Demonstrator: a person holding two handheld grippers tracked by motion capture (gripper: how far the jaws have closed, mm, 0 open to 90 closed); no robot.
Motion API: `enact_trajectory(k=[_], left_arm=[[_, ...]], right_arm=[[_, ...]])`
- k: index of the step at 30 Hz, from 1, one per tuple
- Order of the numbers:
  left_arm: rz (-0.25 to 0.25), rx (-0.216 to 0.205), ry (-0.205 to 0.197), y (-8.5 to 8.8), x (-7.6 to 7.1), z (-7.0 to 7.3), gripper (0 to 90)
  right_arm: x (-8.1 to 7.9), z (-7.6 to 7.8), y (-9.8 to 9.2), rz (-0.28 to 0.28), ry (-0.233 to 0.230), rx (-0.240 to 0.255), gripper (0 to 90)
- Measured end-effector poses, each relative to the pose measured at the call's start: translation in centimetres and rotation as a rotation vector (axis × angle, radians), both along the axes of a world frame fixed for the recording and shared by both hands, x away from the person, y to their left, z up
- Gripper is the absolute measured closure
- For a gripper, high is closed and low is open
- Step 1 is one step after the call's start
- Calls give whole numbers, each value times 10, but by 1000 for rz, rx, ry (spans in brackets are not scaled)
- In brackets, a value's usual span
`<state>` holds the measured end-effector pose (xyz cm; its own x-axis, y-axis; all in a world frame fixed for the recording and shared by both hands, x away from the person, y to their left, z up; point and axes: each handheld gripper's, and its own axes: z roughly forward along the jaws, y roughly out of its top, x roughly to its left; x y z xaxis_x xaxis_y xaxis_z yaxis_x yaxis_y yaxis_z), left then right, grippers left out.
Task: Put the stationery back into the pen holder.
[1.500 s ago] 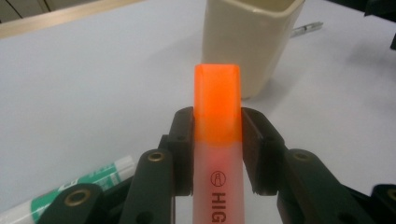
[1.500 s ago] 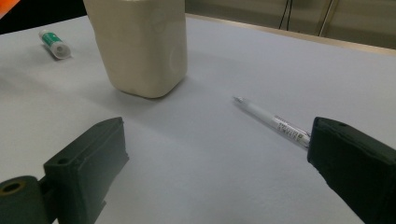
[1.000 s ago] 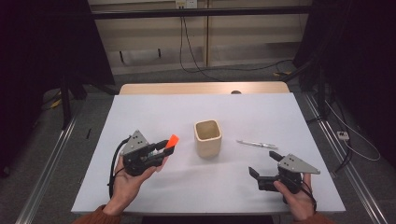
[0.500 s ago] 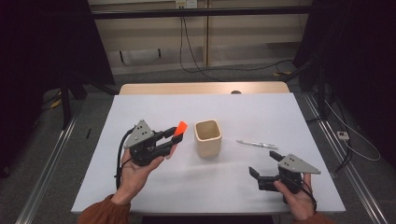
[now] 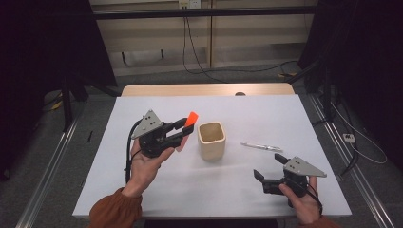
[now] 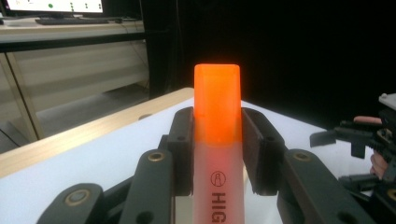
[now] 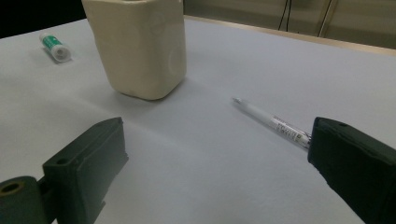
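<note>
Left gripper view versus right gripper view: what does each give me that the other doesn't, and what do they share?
Left gripper view: the orange-capped highlighter clamped between the left gripper's fingers, with the right gripper far off at the right edge. Right gripper view: the cream cup, a white pen and a small green-labelled tube lying on the table, between open fingers. Shared: the table and its wooden far edge.

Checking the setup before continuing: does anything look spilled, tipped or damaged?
Nothing stands out. The cup stands upright, the pen lies flat beside it, and the left gripper holds the highlighter squarely.
</note>
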<state>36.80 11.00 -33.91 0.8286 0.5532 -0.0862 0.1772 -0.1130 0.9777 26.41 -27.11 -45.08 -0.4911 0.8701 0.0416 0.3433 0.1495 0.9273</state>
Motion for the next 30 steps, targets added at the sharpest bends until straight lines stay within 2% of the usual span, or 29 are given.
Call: enact_trajectory(k=[6, 16, 25, 28, 30], left_arm=[[-6, -16, -7, -11, 9, 4, 671], [-25, -14, -48, -30, 16, 13, 671], [-8, -29, -31, -42, 30, 9, 671], [1, -49, -32, -46, 34, 9, 671], [-3, -47, -38, -48, 35, 10, 671]], right_arm=[[0, 0, 0, 0, 0, 1, 41], [0, 0, 0, 1, -1, 1, 41], [0, 0, 0, 0, 0, 1, 41], [0, 0, 0, 1, 0, 3, 41], [0, 0, 0, -1, 0, 2, 41]])
